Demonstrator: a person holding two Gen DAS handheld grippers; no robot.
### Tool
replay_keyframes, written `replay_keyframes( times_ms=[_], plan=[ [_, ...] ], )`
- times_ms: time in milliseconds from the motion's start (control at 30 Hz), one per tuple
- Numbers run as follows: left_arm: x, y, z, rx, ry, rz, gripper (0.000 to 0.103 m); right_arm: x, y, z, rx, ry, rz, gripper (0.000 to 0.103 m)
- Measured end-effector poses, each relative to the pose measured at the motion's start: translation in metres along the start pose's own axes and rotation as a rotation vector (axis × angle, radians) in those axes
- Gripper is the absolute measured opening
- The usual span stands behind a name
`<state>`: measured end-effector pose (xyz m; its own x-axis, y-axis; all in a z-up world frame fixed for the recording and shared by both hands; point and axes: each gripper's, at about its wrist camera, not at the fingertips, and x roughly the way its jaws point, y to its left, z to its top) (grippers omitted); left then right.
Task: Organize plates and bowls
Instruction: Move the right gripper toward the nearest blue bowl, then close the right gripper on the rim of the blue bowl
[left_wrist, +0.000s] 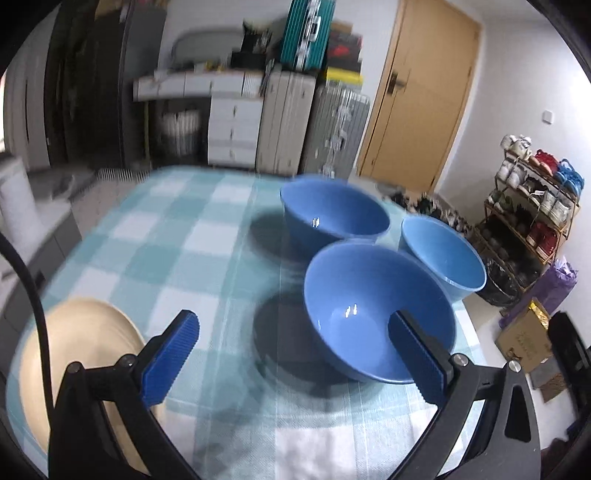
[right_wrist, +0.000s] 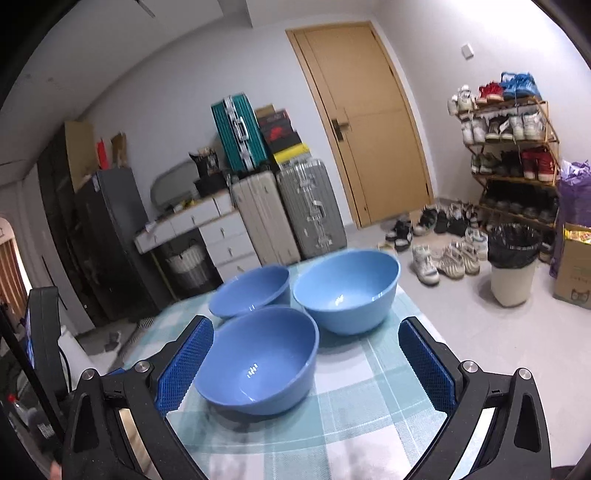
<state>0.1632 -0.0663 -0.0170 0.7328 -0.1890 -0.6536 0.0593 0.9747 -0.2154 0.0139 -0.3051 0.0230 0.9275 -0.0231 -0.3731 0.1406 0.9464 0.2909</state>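
Three blue bowls stand close together on the checked tablecloth (left_wrist: 166, 236). In the left wrist view the nearest bowl (left_wrist: 376, 306) sits just ahead of my open left gripper (left_wrist: 295, 332), whose right finger overlaps its rim; the other two bowls (left_wrist: 332, 210) (left_wrist: 443, 254) stand behind. A beige plate (left_wrist: 85, 332) lies at the lower left, partly hidden by the left finger. In the right wrist view my right gripper (right_wrist: 306, 339) is open and empty, with the nearest bowl (right_wrist: 258, 354) between its fingers and two bowls (right_wrist: 255, 288) (right_wrist: 347, 288) beyond.
The table's far edge lies just behind the bowls. Beyond it stand suitcases (right_wrist: 288, 210), a white drawer unit (right_wrist: 221, 236), a door (right_wrist: 365, 118), a shoe rack (right_wrist: 509, 147), a bin (right_wrist: 513, 262) and shoes on the floor.
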Motion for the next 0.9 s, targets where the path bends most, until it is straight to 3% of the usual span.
replay_keyframes(
  times_ms=[167,367,400,467,500,667,767,833,900],
  plan=[
    [0.009,-0.003,-0.001,-0.015,0.040,-0.006,0.103,0.047,-0.005,-0.002,0.030,0.145,0.000,0.102],
    [-0.014,0.001,0.005,0.013,-0.036,-0.007,0.103,0.098,-0.011,-0.001,0.048,0.261,-0.050,0.101],
    [-0.017,0.004,0.006,0.017,-0.044,-0.003,0.103,0.106,-0.014,-0.001,0.080,0.289,-0.035,0.098],
    [-0.021,0.009,0.008,0.021,-0.055,0.000,0.103,0.123,-0.018,-0.003,0.148,0.359,0.018,0.084],
    [-0.022,0.011,0.009,0.023,-0.057,0.004,0.103,0.131,-0.020,-0.005,0.157,0.390,0.004,0.075],
    [-0.029,0.026,0.013,0.010,-0.075,0.012,0.103,0.146,-0.018,-0.012,0.165,0.448,-0.054,0.071],
    [-0.031,0.034,0.014,0.001,-0.074,0.012,0.103,0.153,-0.016,-0.012,0.164,0.487,-0.054,0.064],
    [-0.033,0.038,0.013,-0.008,-0.068,0.007,0.103,0.158,-0.014,-0.013,0.173,0.526,-0.049,0.054],
    [-0.036,0.043,0.013,-0.009,-0.076,0.004,0.103,0.163,-0.013,-0.015,0.191,0.551,-0.050,0.053]
  ],
)
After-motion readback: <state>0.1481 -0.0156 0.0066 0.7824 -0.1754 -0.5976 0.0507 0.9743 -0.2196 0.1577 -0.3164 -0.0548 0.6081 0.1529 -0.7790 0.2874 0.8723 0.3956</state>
